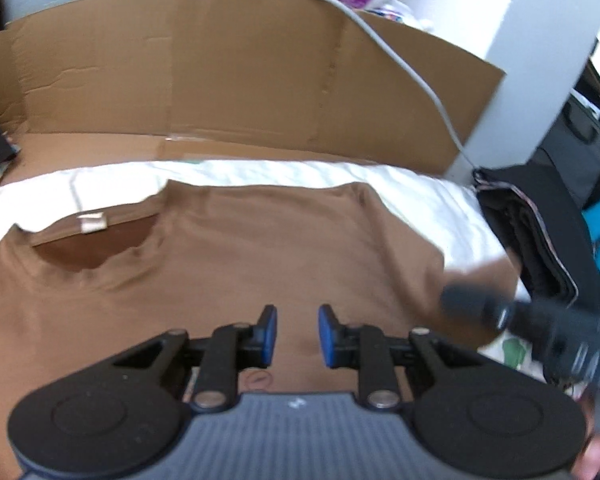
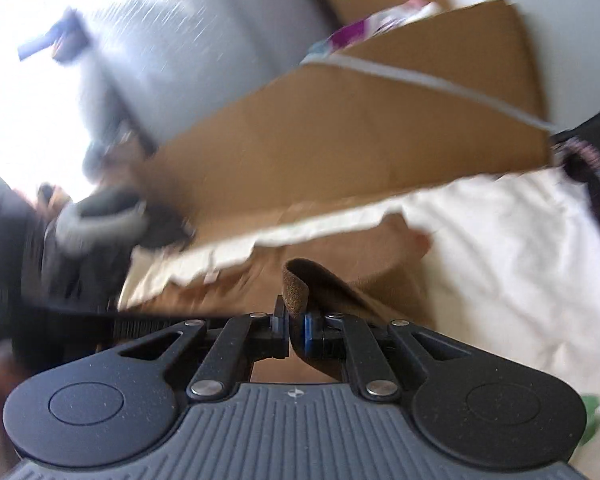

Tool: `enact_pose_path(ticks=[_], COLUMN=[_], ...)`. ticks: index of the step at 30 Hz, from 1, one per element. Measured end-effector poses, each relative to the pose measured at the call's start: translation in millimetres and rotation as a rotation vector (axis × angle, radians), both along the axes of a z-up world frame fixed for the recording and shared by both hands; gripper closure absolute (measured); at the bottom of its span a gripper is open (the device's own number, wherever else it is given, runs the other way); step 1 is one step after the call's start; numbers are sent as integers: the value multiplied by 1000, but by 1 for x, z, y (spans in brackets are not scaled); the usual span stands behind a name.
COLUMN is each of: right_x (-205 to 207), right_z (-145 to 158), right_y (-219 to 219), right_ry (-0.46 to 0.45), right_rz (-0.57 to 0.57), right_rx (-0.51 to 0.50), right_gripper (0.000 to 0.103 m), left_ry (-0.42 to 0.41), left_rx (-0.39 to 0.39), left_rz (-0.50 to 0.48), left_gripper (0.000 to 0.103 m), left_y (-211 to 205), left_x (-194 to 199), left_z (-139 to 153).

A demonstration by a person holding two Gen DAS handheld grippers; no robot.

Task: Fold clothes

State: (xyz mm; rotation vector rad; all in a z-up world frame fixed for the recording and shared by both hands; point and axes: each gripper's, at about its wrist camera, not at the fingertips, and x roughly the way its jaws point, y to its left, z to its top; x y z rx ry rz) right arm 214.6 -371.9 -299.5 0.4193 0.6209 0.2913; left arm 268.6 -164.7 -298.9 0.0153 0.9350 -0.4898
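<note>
- Here, at the left of the left wrist view, the collar opening point(image 1: 96, 248) of the brown T-shirt point(image 1: 236, 248) gapes with its white label point(image 1: 93, 223) showing; I read the garment as lying face up, spread flat on the white sheet point(image 1: 260, 170) so a fold can be made.
- At lower centre of that view my left gripper point(image 1: 297, 336) hovers over the shirt's body, blue pads point(image 1: 269, 334) apart at a middling gap and holding nothing; I judge it ready to pin or take cloth.
- Behind, across the upper frame, a flattened cardboard sheet point(image 1: 228, 72) stands as a backdrop, a grey cable point(image 1: 404, 60) draped over it.
- At the right edge of the left wrist view, the right gripper point(image 1: 540, 320) shows only as a dark blur; nothing of its fingers can be told from there.
- In the right wrist view, at centre, my right gripper point(image 2: 296, 326) is pinched tight on a doubled hem of the shirt's sleeve point(image 2: 300, 284), the cloth looped up above the fingers; I take this as the sleeve lifted for folding inward.
- At the far right of the left wrist view, a stack of dark folded cloth point(image 1: 540, 240) sits just beside the sheet, perhaps pieces already done.
</note>
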Motion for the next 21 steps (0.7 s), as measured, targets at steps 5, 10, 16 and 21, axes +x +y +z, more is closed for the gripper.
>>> enact_pose_path(ticks=[5,10,16,21], right_x=[-2,-17,-29,-35], right_z=[-19,-23,-14,-14], right_y=[28,32,12,-15], right_ry=[78,110,116,123], right_rz=[51,77,19,-87], right_rx=[-20,-8,22,-2], right_gripper=[91,57,57,57], left_ry=[-15,-19,-11,11], left_rx=[8,-5,0,2], left_rz=[-15,-31,-28,-13], left_gripper=[77,74,72,72], left_y=[-2,-5,-3,2], left_x=[2,0,-4,-10], left_z=[1,1,-9,-23])
